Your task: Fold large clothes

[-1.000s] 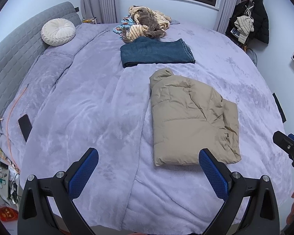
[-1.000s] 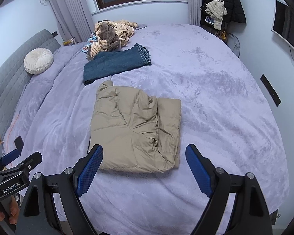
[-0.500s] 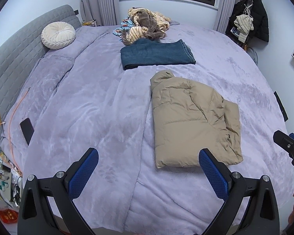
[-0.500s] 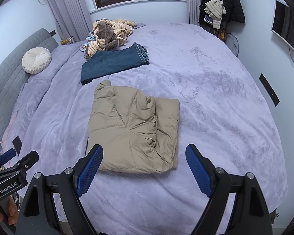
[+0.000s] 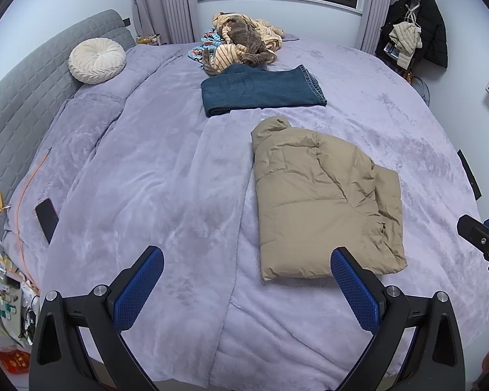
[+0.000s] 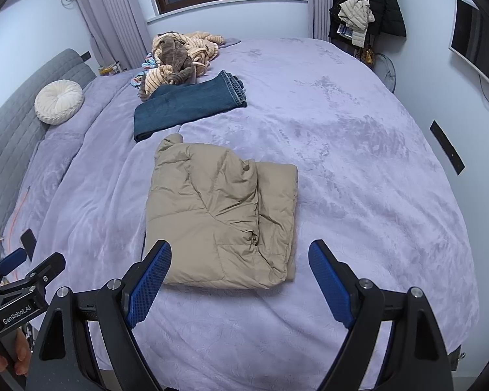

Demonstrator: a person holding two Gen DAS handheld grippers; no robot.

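Both sets of jaws are held spread wide and empty above the near edge of the bed: the left gripper and the right gripper. Just beyond the right gripper's jaws, and ahead of the left gripper's right jaw, a beige puffer jacket is laid folded on the bedding. The fold appears complete, so the bundle is best left undisturbed or only squared at its loose right edge. Farther ahead, folded jeans are seen, and beyond them an unfolded clothes pile, probably next.
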